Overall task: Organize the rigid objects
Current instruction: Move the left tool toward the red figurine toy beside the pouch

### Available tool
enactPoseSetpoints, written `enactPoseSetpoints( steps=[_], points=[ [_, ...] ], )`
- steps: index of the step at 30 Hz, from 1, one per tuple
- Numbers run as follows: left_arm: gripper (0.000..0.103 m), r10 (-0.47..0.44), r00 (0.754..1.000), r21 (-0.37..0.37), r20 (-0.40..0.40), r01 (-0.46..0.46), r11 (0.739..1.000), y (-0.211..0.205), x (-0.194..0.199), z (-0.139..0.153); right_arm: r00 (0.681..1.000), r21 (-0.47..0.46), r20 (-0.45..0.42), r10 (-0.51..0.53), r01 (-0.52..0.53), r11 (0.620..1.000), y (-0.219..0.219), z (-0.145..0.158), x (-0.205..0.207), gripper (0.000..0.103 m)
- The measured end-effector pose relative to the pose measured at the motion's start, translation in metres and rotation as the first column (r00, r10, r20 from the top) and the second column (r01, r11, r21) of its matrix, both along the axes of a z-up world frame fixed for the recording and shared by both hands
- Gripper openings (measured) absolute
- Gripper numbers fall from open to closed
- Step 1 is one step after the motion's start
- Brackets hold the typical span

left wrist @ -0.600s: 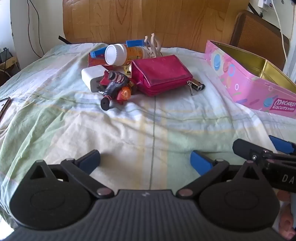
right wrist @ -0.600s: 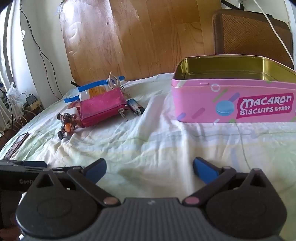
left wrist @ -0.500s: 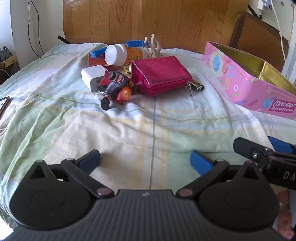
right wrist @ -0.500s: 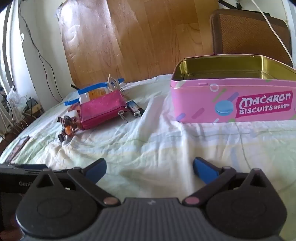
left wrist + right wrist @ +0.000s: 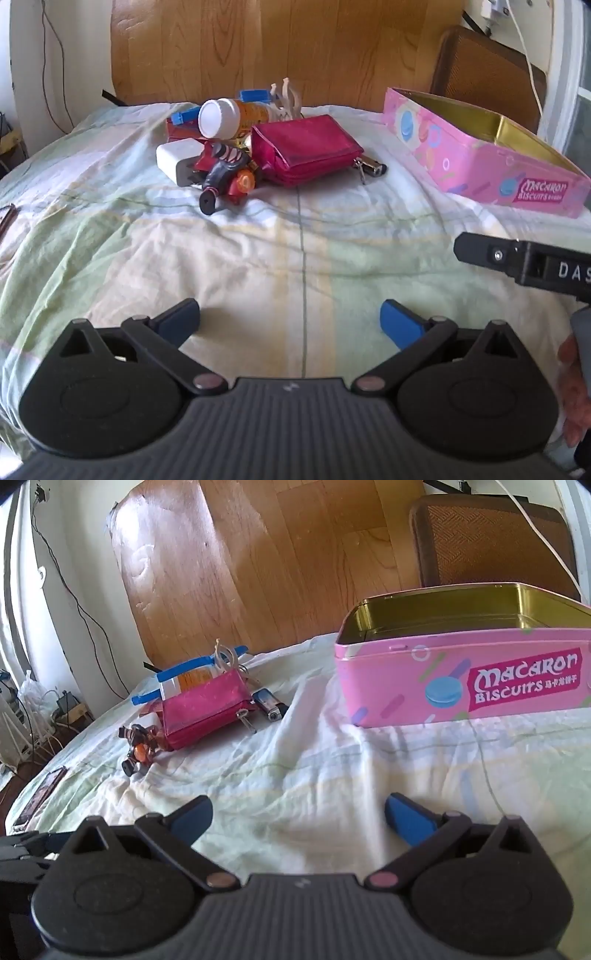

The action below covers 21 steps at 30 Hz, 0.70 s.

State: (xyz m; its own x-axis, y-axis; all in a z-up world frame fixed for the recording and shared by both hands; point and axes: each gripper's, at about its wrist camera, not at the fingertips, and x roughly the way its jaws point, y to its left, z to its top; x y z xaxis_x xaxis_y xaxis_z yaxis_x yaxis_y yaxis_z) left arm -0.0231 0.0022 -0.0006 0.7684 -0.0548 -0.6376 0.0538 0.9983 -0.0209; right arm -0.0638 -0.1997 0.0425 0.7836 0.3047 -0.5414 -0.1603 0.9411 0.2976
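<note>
Glossy rectangular pink tin [image 5: 461,679], gold-lined, beside soft magenta pouch [image 5: 306,151].

Both grippers wide apart at the jaws, nothing held, low over the bedsheet [image 5: 295,251].

Left gripper [image 5: 290,319]: blue-tipped fingers [image 5: 177,320] spread, gap between them showing only sheet, pads not touching anything; body level, pointing forward across the sheet. Right gripper [image 5: 297,812]: same pose, blue fingers [image 5: 408,818] splayed, sheet showing between them. In the left wrist view the right gripper's black body [image 5: 524,260] juts in from the right edge, just beside the left one, with part of the person's right hand [image 5: 574,387] below it. In the right wrist view the left gripper's body [image 5: 22,853] shows at the left edge, close alongside.
</note>
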Motion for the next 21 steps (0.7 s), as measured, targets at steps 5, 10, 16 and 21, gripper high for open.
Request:
enactPoseSetpoints(
  steps=[5, 10, 16, 21],
  points=[
    [0.103, 0.059, 0.997, -0.017, 0.049, -0.058, 0.998, 0.017, 0.0, 0.007, 1.0, -0.028, 0.013, -0.006, 0.006, 1.0, 0.004, 0.0, -0.002, 0.102],
    [0.103, 0.107, 0.984, -0.008, 0.145, -0.107, 0.994, 0.033, 0.002, 0.019, 0.996, -0.075, 0.087, 0.007, -0.001, 0.997, 0.017, 0.009, -0.007, 0.079],
    [0.103, 0.139, 0.979, -0.053, 0.149, -0.133, 0.99, 0.059, 0.014, 0.018, 0.976, -0.171, 0.185, 0.111, -0.079, 0.982, 0.051, 0.024, -0.009, 0.054],
    [0.103, 0.115, 0.976, -0.027, 0.186, -0.112, 0.993, 0.063, 0.028, 0.019, 0.967, -0.207, 0.202, 0.154, -0.111, 0.972, 0.073, 0.025, 0.003, 0.049]
  ],
)
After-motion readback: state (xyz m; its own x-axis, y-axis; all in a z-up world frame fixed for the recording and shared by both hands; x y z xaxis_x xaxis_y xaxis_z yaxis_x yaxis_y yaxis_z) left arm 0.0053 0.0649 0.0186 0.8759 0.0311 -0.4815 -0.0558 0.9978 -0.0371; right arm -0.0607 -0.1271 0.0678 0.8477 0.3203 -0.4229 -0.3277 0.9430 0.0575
